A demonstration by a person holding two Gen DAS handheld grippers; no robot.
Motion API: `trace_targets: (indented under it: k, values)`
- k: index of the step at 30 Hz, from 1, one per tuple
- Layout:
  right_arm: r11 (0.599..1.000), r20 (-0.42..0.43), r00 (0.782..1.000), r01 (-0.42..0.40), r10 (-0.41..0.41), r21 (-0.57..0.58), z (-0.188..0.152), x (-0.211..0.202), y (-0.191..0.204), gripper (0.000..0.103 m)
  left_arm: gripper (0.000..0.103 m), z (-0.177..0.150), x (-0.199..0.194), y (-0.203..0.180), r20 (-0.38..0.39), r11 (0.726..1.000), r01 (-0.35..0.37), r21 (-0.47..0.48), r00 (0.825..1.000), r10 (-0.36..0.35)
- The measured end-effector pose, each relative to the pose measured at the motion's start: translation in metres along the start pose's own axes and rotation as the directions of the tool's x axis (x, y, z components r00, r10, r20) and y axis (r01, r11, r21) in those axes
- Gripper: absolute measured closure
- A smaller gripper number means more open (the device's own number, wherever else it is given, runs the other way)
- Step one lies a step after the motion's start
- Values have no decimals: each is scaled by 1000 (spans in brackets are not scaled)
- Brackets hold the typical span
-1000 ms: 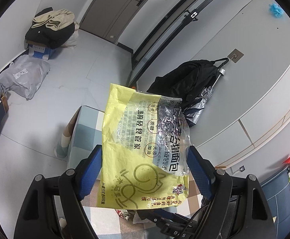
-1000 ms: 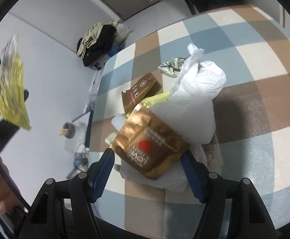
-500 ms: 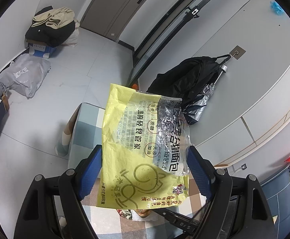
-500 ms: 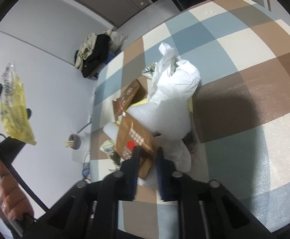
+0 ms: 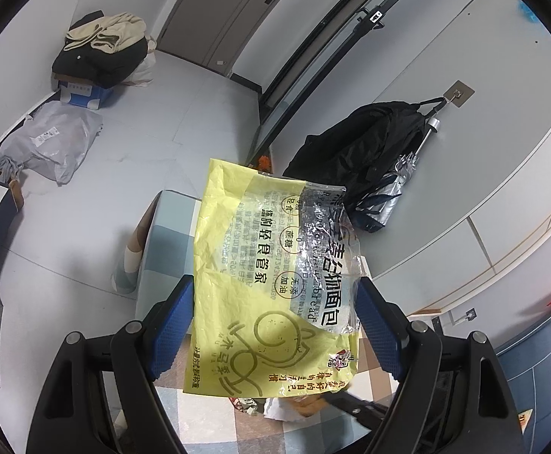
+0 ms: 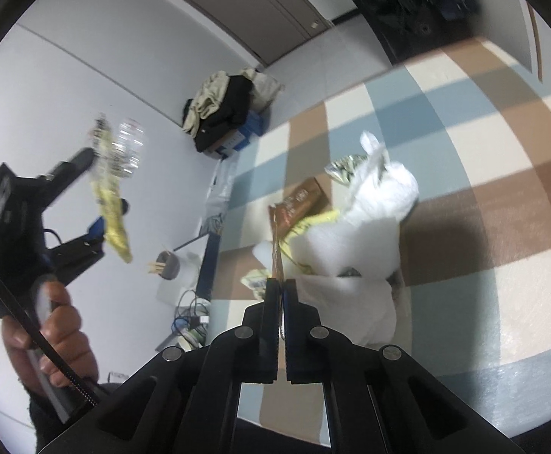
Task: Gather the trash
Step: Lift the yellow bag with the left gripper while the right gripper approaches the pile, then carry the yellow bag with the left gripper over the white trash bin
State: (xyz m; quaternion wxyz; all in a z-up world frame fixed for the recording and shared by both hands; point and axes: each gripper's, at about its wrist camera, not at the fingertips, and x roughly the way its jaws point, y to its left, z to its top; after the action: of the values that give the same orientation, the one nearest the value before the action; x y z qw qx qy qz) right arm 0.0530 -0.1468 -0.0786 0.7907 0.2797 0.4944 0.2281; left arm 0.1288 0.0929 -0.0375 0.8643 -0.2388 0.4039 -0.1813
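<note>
A thin brown foil snack wrapper (image 6: 276, 253) is seen edge-on, pinched between the closed jaws of the right gripper (image 6: 281, 291), lifted clear above the pile of rubbish on the blue, brown and cream checked tablecloth (image 6: 502, 196). Beneath and just beyond it lie a crumpled white plastic bag (image 6: 381, 204), a second brown packet (image 6: 305, 198) and a small silver-green wrapper (image 6: 345, 168), all touching or overlapping one another. To the left, well apart from the pile, a large yellow and clear plastic bread bag (image 5: 271, 283) is held up in front of the left gripper (image 5: 273, 317), whose blue-padded jaws stand spread wide at either side of it; how the bag is gripped cannot be told from either view. The step in hand is judged to be the collecting of one wrapper, with the yellow bag probably serving as the receptacle. The next move would call for the wrapper to be carried across to the bag's mouth and released inside, and the opening is not visible. Farther off, a heap of black and beige clothes (image 6: 230, 102) rests on a blue box by the wall.
</note>
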Motion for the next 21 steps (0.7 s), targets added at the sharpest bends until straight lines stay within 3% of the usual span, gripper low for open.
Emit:
trace_targets:
  k: [10,21]
  values:
    - [995,116,993,31,-20,-97,13,-51,11,102,23,-9,7,-8,-17,998,-44,40,999,44]
    - [978,262,965,71,-17,-198,26,-139,20,102,23,-28,21,-56,-15,971,-112,210,993,118]
